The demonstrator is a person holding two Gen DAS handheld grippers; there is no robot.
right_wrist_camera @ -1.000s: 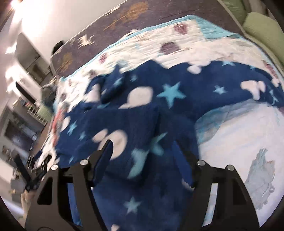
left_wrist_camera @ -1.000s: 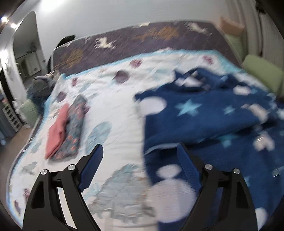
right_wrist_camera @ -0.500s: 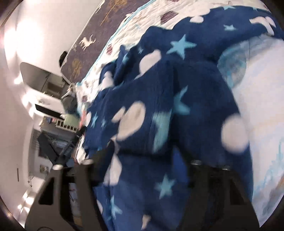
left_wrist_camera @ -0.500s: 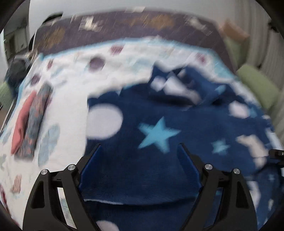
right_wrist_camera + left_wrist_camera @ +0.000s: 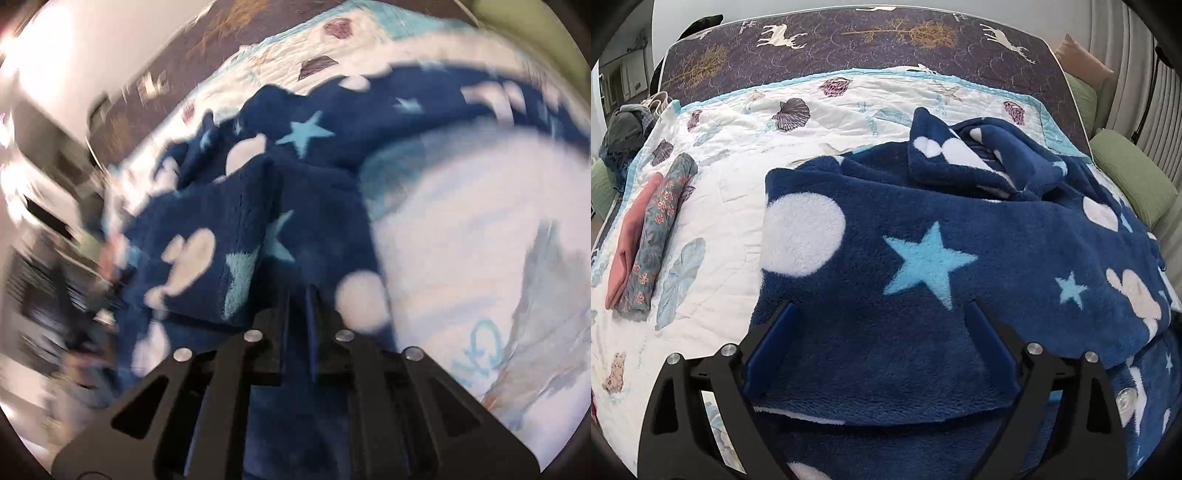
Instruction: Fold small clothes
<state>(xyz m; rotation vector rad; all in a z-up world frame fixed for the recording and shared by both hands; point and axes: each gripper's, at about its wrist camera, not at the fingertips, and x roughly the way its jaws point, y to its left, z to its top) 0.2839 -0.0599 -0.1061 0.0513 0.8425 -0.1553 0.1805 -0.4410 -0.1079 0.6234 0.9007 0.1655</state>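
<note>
A navy fleece garment (image 5: 923,258) with white clouds and light-blue stars lies rumpled on the white quilt (image 5: 738,192). My left gripper (image 5: 882,314) is open, its blue fingers (image 5: 772,332) spread over the garment's near fold, holding nothing. In the right wrist view the same garment (image 5: 306,155) fills the middle. My right gripper (image 5: 297,295) is shut, with the fleece pressed against and around its tips; the view is blurred.
Two folded clothes, a pink one (image 5: 631,229) and a floral one (image 5: 661,229), lie side by side on the quilt's left. A dark patterned headboard (image 5: 871,40) stands behind. Green cushions (image 5: 1130,177) sit at the right edge. Furniture blurs past the bed's left (image 5: 44,258).
My left gripper moved right and lower, over the garment's near fold. My right gripper went from open to shut on the fleece and swung; its view is now motion-blurred.
</note>
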